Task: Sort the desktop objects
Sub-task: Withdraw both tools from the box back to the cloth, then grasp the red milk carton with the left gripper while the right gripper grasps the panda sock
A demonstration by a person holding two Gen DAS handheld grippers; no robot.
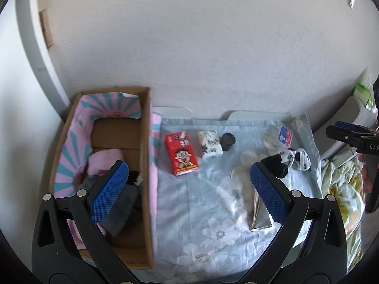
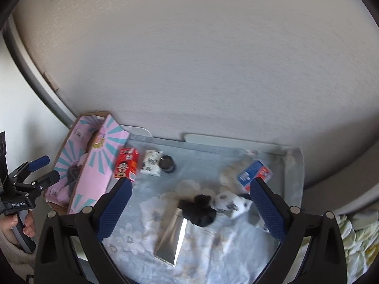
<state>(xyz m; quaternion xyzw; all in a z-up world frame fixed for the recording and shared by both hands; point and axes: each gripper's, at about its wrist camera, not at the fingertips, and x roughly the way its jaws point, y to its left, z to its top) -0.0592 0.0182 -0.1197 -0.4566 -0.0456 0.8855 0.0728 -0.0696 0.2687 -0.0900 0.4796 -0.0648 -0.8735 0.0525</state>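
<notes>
The left gripper (image 1: 187, 184) hangs with its blue-padded fingers spread wide and nothing between them, above the left part of the worktop (image 1: 189, 224), which is covered by a pale blue floral cloth. Under its left finger sits a cardboard box (image 1: 148, 165) lined with pink and teal striped paper, standing at the worktop's left edge and already holding a pink soft item (image 1: 104, 158) and a grey fuzzy one (image 1: 123, 203). Just right of the box, toward the back edge, a red carton with a cartoon face (image 1: 182, 152) lies beside a white printed tissue pack (image 1: 210, 144), and a small dark jar (image 1: 227, 141) touches or nearly touches that pack. The right gripper (image 2: 190, 208) is likewise wide apart and empty, poised over the middle of the worktop. Between its fingers in the right wrist view lie a black sock (image 2: 201, 209) and a white sock with dark spots (image 2: 233, 202) (the two touch or overlap), with a silver foil pouch (image 2: 171, 239) just in front of the black one. A blue and red packet (image 2: 254, 172) rests near the back right corner, partly behind the right finger. A floral bedcover (image 1: 343, 189) lies off the right edge.
</notes>
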